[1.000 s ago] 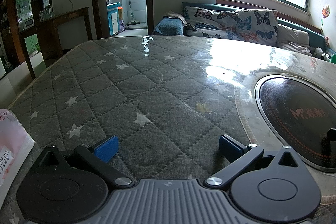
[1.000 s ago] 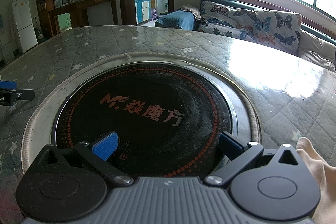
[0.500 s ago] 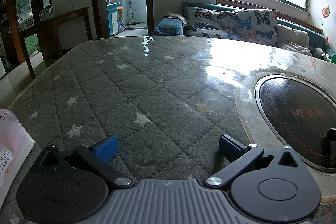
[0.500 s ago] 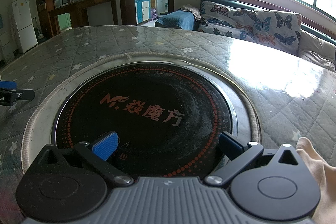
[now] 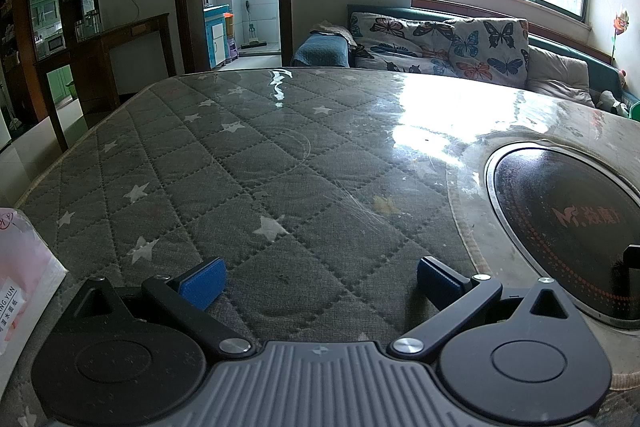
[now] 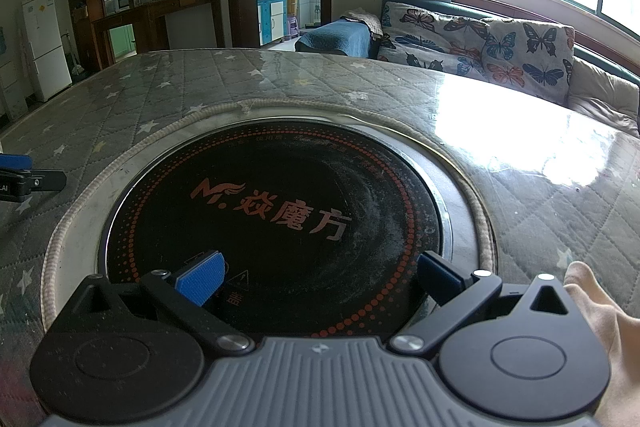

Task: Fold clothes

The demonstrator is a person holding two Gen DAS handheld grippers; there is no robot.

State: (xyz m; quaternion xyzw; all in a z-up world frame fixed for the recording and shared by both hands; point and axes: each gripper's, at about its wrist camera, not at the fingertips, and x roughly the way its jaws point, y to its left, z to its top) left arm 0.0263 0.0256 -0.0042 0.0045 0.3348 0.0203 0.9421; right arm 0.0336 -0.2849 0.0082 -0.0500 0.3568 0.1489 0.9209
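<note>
The table (image 5: 248, 163) is bare of laid-out clothes, so folding looks unstarted. A round cooktop (image 6: 276, 211) sits under the right gripper (image 6: 320, 277); the left gripper (image 5: 320, 277) is over quilting. Both claws are spread and empty. Beige cloth (image 6: 600, 319) pokes in at 4 o'clock, its axis unclear.

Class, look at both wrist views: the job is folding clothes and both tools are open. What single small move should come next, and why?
Probably swing the right tool toward the pale cloth at its right edge and bring the open jaws over it. Both tools are empty; the left tool sits over bare quilted table cover, the right over the round black cooktop, and that cloth is the only garment-like thing visible.
</note>
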